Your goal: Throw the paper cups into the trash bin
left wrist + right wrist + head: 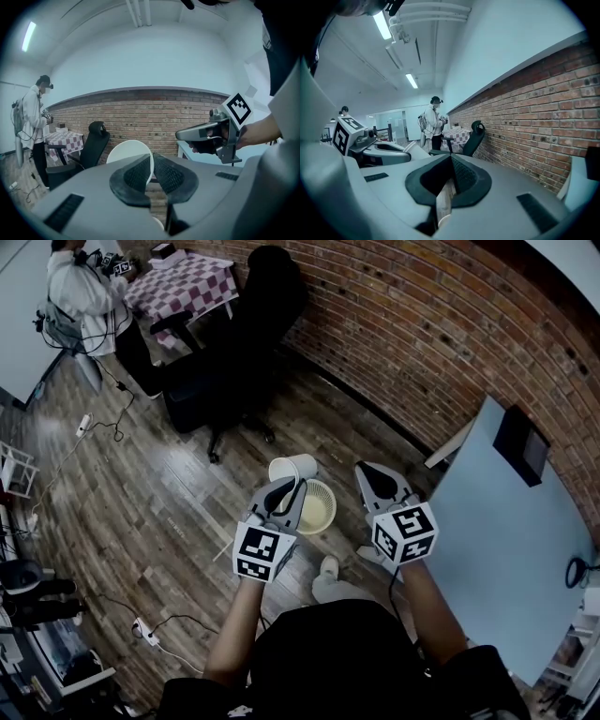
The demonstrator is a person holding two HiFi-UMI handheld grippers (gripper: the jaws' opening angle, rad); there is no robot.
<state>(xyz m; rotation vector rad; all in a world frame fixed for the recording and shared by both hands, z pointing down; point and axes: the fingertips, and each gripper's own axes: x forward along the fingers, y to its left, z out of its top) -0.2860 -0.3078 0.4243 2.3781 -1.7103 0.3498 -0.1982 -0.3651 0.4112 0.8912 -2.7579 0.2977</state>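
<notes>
At the trash bin's (330, 501) 11 o'clock, the left gripper (151, 164), pinching the paper cup (292, 468) by its rim, should centre over the opening before releasing; the right gripper (451, 158) is pressed together, empty.

**What the tools cover**

The left tool (289, 491) hides the near rim of the trash bin (323, 507) just beyond it, and the lower wall of the paper cup (293, 468) it pinches. Right of the right tool (367, 472), the worktop (506, 521) runs off the picture's edge. A dark box (521, 443) on it is too small to identify.
</notes>
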